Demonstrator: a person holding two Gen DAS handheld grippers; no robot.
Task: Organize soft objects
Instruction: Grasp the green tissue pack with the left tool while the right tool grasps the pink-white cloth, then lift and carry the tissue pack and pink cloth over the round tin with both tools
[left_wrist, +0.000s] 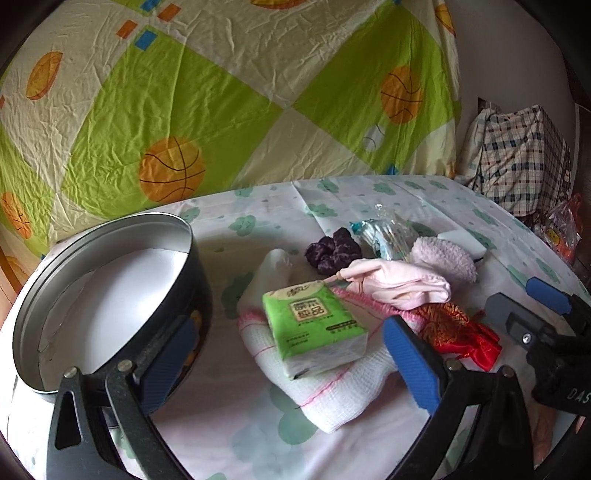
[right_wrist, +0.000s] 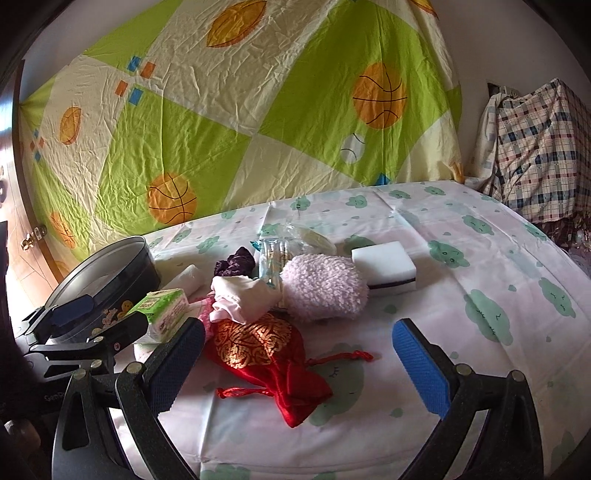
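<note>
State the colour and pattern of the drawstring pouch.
Red drawstring pouch with gold pattern; right wrist view.

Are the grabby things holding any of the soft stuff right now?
No. The left hand-held gripper is open around the green tissue pack without touching it, and the right hand-held gripper is open over the red pouch.

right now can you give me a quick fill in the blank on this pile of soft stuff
1. The green tissue pack lies on a white ____.
2. The round tin stands with its ____ off.
3. The drawstring pouch is gold and ____.
4. Both the left gripper and the right gripper have their fingers ____.

Missing words: towel; lid; red; open
</note>
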